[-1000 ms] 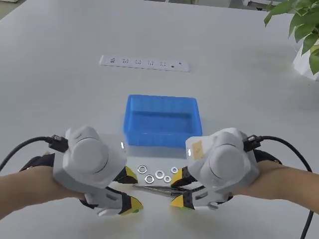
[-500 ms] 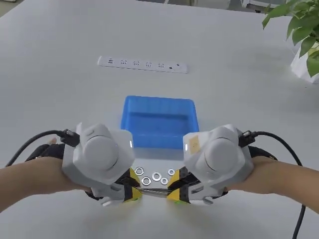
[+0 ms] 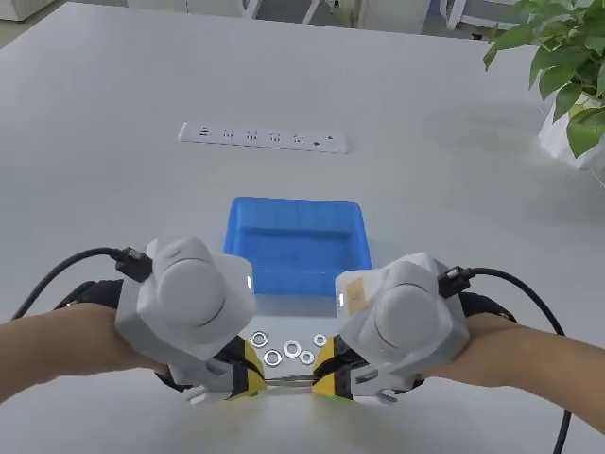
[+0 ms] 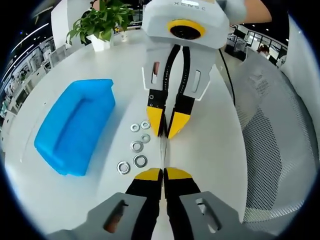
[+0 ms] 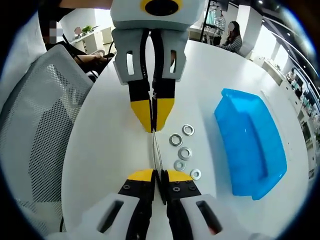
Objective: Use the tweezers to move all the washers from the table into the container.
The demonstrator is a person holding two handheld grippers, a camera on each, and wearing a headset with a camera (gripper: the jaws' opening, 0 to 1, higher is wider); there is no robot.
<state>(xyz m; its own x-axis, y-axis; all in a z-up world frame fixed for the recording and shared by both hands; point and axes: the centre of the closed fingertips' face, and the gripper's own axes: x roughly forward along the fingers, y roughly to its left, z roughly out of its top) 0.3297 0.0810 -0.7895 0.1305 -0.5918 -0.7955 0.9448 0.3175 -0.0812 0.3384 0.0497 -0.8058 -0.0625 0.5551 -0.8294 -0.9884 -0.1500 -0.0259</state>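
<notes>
Left gripper [image 4: 163, 174] and right gripper [image 5: 156, 176] each seem to pinch one end of the tweezers [image 4: 163, 150], on the person's side of the container [image 3: 295, 241]. The washers [image 3: 292, 350] lie between tweezers and container. Both ends should probably rise together and level, so the thin tool does not slip.

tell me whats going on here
A person holds a gripper in each hand at a white table. The left gripper and right gripper face each other, each with its jaws closed on one end of the tweezers, low at the tabletop. Five washers lie loose on the table just beyond the tweezers. Past them, the blue container looks empty, so no washer has gone in yet.
</notes>
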